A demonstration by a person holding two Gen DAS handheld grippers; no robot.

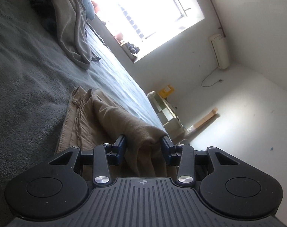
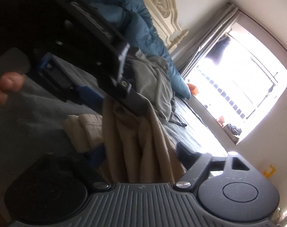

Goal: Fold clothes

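Observation:
A beige garment (image 1: 109, 117) lies partly on the grey-blue bed cover (image 1: 20, 66), with its near end bunched up. My left gripper (image 1: 143, 145) is shut on that thick fold, a blue pad on each side. In the right wrist view the left gripper (image 2: 113, 102) is above, and the beige garment (image 2: 135, 141) hangs down from it. A person's thumb (image 2: 5, 87) is on its handle. My right gripper (image 2: 140, 153) stands open around the hanging cloth, which passes loosely between the wide-set pads. A paler folded part (image 2: 83, 128) rests on the bed.
A crumpled grey garment (image 1: 73, 28) (image 2: 152, 79) lies further up the bed. Behind it are a blue duvet (image 2: 139, 22) and a carved cream headboard (image 2: 162, 1). A bright window (image 1: 152, 9) is beyond the bed's far edge. A yellow box (image 1: 167, 89) sits by the wall.

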